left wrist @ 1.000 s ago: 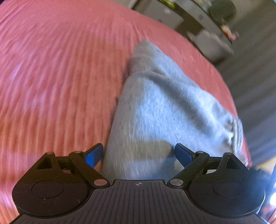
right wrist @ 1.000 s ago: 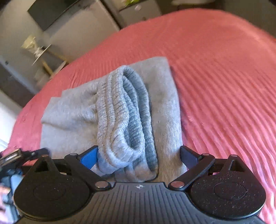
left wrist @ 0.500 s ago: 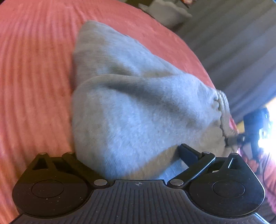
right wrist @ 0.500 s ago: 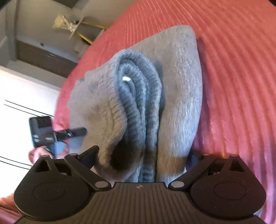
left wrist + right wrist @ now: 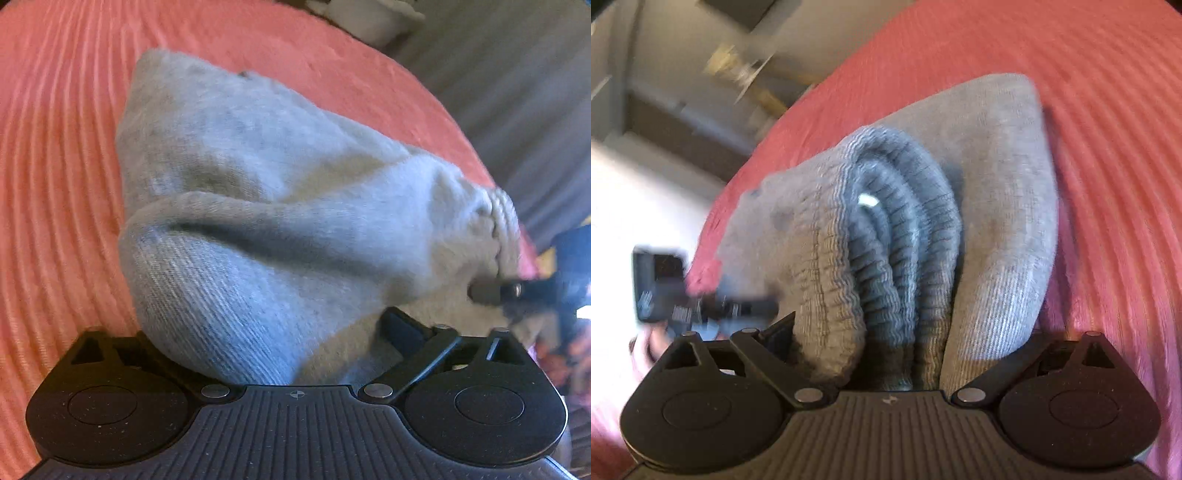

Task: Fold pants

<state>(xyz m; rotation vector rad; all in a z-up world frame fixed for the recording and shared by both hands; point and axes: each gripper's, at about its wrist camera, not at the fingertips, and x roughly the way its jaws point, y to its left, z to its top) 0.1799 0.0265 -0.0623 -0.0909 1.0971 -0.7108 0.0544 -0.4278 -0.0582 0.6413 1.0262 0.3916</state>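
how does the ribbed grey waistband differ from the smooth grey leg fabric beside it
The ribbed grey waistband is thick, corrugated and bunched in curved layers; the smooth grey leg fabric is a flat, finely knit panel. The waistband looks darker in its folds, the leg fabric paler and even. Both are parts of one folded bundle on the pink bedspread.

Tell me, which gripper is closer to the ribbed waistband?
Right. The right gripper has the waistband between its jaws; the left gripper, jaws just closing around the pants, is at the opposite end.

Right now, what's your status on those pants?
Left hand-held gripper jaws just closing, folded pants between. Right hand-held gripper straddles waistband end. Nothing in the way.
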